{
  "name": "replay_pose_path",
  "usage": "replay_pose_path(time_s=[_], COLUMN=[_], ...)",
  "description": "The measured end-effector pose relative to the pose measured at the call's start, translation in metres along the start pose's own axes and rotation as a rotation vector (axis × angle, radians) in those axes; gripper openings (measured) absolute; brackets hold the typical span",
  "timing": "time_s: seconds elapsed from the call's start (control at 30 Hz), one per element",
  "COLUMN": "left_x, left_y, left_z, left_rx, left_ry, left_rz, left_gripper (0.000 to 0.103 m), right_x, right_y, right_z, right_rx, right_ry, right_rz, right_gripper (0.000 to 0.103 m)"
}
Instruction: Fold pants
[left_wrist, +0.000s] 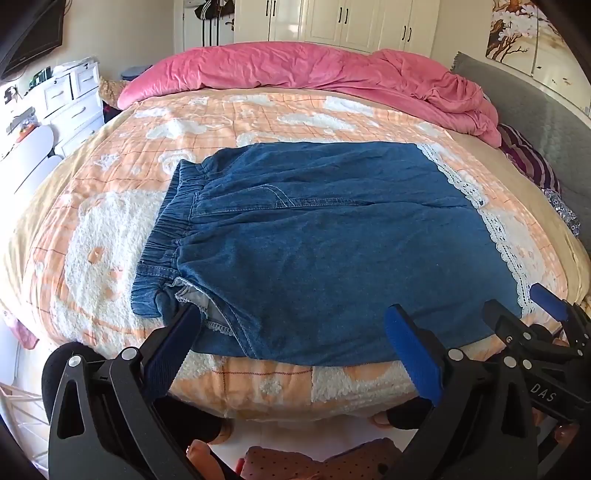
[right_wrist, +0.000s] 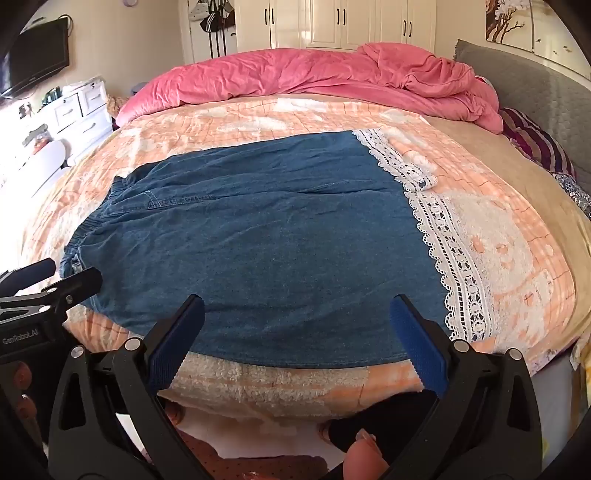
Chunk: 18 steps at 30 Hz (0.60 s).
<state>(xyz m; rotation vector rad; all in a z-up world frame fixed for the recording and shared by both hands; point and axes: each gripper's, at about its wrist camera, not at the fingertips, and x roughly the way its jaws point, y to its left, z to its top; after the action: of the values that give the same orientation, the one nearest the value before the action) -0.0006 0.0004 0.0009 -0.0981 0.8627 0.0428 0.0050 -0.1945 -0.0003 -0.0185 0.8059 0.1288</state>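
Denim pants (left_wrist: 332, 243) are lying flat on the orange-and-white bedspread (left_wrist: 110, 229), looking already folded once lengthwise, legs stacked; elastic waistband (left_wrist: 173, 221) pointing left, lace hem (right_wrist: 454, 251) pointing right. Judging the crosswise fold(s) as not yet done.

Left gripper (left_wrist: 295, 350) is hovering with fingers spread wide, gripping nothing; the near edge of the pants is sitting between and just ahead of its fingertips, waistband corner beside the left finger.

Right gripper (right_wrist: 299, 332) is also spread wide and empty; near denim edge is lying just ahead of its fingers, lace hem just beyond the right one.
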Motion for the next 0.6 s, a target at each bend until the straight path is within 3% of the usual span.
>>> replay_pose_path(time_s=[0.6], left_x=[-0.0001], left_y=[0.0012], left_z=[0.0016], left_rx=[-0.002], left_ry=[0.006], left_rz=[-0.007], left_gripper=[0.099], right_x=[0.0016], right_y=[0.0004], right_z=[-0.0027], right_rx=[-0.003], right_ry=[0.001], right_rz=[0.001], right_gripper=[0.094])
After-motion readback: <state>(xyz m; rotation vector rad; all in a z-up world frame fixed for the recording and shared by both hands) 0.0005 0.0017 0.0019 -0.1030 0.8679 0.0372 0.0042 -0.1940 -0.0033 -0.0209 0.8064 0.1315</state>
